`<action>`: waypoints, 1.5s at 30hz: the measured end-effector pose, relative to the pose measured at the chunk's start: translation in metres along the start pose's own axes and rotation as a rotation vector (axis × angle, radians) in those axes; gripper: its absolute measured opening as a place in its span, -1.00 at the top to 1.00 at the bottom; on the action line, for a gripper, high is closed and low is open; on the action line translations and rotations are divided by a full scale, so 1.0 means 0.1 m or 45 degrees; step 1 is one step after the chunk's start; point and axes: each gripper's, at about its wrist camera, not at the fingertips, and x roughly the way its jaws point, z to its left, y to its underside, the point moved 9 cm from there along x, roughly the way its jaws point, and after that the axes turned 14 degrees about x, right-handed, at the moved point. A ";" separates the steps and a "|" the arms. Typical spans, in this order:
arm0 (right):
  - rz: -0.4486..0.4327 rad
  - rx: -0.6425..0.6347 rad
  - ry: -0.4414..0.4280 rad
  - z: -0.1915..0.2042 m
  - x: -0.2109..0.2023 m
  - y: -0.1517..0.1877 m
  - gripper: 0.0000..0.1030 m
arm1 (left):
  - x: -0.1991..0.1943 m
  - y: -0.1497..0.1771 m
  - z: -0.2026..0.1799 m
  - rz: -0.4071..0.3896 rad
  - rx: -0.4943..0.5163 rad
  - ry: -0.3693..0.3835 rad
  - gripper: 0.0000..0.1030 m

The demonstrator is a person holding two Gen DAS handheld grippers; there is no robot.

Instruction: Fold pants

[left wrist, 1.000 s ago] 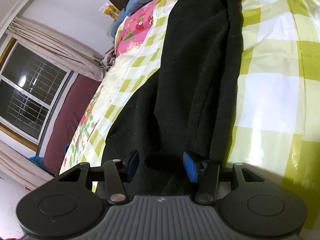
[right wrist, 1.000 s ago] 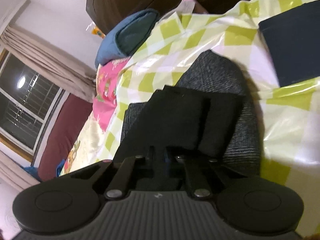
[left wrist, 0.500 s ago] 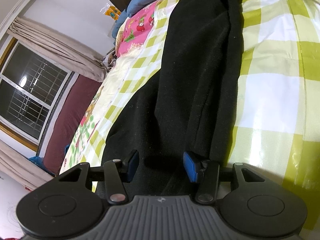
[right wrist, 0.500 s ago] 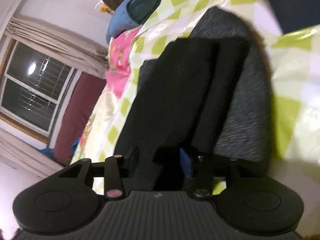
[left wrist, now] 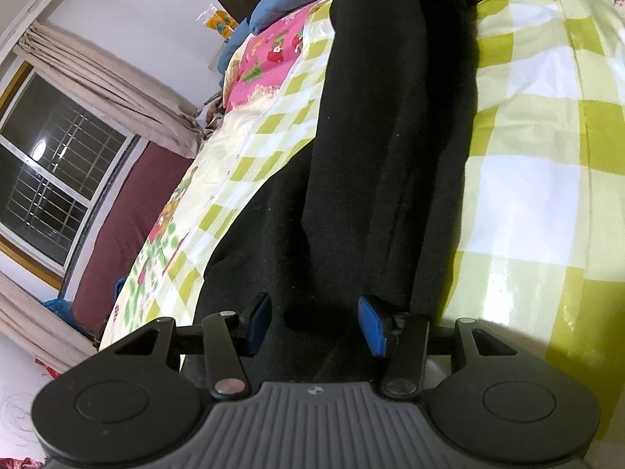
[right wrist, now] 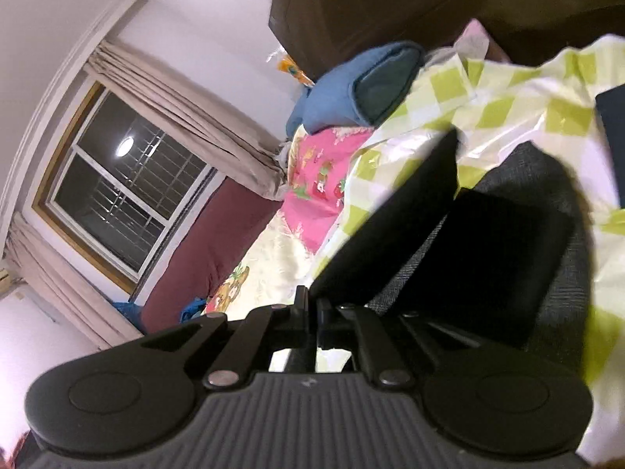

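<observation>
Black pants [left wrist: 383,148] lie lengthwise on a green-and-white checked bed cover [left wrist: 547,156], legs stacked and running away from me. My left gripper [left wrist: 314,322] is open, its blue pads either side of the near end of the pants. My right gripper [right wrist: 312,312] is shut on the far leg end of the pants [right wrist: 394,234] and holds it lifted off the bed. Below it another black fold [right wrist: 508,250] lies on a grey knit garment [right wrist: 562,273].
A blue pillow [right wrist: 351,97] and a pink printed sheet [right wrist: 320,199] lie near the dark headboard [right wrist: 390,4]. A dark navy folded item [right wrist: 613,136] sits at the right edge. A window with curtains [right wrist: 129,191] and a maroon cushion [right wrist: 207,254] are on the left.
My right gripper opened on the leg end, then shut on it and lifted it up and to the left. The pants straightened in the left view; the left gripper stayed open in place.
</observation>
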 end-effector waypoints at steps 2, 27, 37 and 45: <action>-0.021 -0.034 0.107 -0.28 -0.09 0.04 0.88 | 0.01 0.00 -0.02 0.000 0.007 -0.010 -0.22; -0.226 -0.205 0.110 -0.06 -0.05 -0.42 0.81 | 0.05 -0.04 -0.09 0.015 0.110 -0.038 -0.22; -0.074 0.081 0.332 -1.08 0.06 -0.20 0.42 | 0.02 -0.03 -0.11 0.006 0.125 -0.050 -0.22; -0.076 0.099 0.234 -0.90 0.18 -0.31 0.67 | 0.01 -0.05 -0.11 0.013 0.135 -0.056 -0.22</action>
